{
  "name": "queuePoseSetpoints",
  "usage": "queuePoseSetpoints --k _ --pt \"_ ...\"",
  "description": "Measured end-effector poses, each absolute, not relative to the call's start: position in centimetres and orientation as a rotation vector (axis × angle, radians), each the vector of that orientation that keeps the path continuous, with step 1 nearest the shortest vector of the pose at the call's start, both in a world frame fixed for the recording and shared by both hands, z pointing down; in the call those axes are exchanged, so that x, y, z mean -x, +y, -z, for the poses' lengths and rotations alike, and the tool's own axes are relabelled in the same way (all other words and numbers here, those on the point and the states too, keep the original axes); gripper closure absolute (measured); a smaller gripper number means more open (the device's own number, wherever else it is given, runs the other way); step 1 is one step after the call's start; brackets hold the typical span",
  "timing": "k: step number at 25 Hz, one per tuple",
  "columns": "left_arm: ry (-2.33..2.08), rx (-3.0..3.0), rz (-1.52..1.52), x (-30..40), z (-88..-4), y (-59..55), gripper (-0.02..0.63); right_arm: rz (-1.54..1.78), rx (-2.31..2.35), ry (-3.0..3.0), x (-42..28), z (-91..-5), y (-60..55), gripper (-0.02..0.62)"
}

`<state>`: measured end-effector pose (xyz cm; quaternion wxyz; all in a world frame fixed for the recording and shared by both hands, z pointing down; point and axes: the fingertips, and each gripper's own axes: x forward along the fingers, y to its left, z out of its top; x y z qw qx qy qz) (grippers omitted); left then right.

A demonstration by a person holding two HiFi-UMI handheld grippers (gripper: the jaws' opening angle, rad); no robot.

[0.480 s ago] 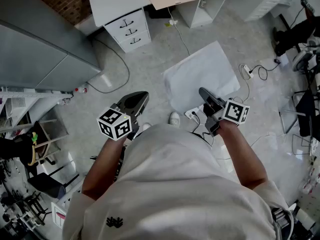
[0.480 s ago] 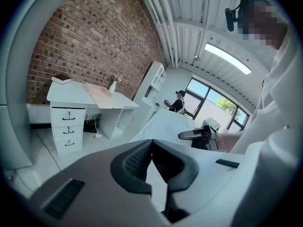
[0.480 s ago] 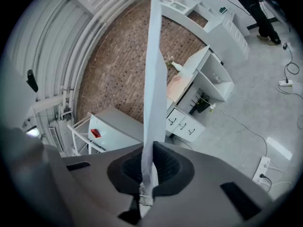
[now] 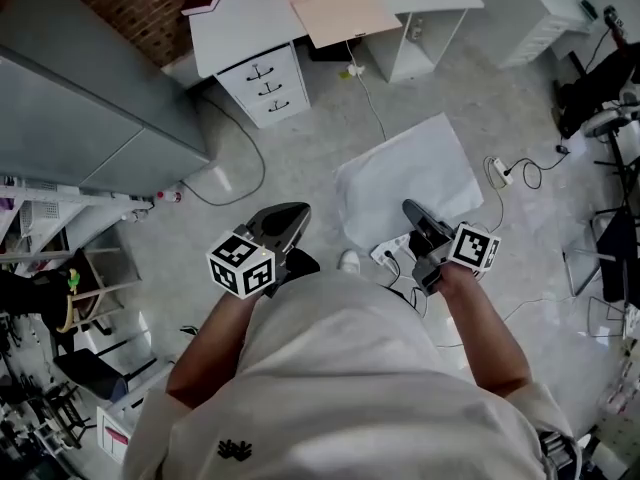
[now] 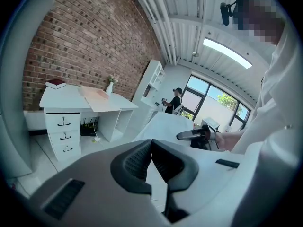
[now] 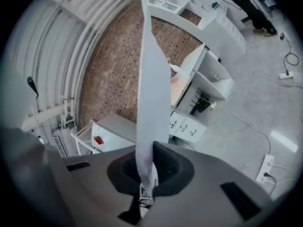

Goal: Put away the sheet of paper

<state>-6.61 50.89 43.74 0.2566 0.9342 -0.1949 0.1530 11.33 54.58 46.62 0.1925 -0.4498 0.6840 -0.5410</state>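
A large white sheet of paper (image 4: 405, 190) hangs in the air above the floor, with my right gripper (image 4: 410, 210) shut on its near edge. In the right gripper view the sheet (image 6: 150, 79) shows edge-on, rising straight up from between the closed jaws of the right gripper (image 6: 147, 164). My left gripper (image 4: 290, 216) is held at waist height to the left of the sheet, apart from it, shut with nothing in it. The left gripper view shows the left gripper (image 5: 152, 143) with its jaws together, and beyond it the sheet (image 5: 165, 126) and the right gripper (image 5: 191, 135).
A white desk with a drawer unit (image 4: 265, 78) stands ahead by the brick wall, with a pale board (image 4: 345, 13) on it. A grey cabinet (image 4: 80, 108) is at the left. A power strip (image 4: 497, 171) and cables lie on the floor. A person (image 5: 175, 100) stands far off.
The whole view has shifted slightly, and both grippers sit a little lower in the picture. The sheet stays held by the right gripper.
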Motion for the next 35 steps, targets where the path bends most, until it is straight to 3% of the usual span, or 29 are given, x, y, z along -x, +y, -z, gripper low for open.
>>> queuePoseSetpoints --k 9,17,35 --pt "-0.495 -2.559 -0.428 4.5 -42.3 48.9 0.584 1.520 1.194 1.835 -12.2 -45.4 54.2 0.568" --pt "-0.527 -2.520 -0.379 7.2 -43.4 44.3 0.583 1.554 1.192 1.823 -10.3 -47.4 49.0 0.568" --pt "-0.341 -2.612 -0.370 16.2 -43.3 17.7 0.583 1.472 1.363 1.747 -1.9 -45.0 23.3 0.568"
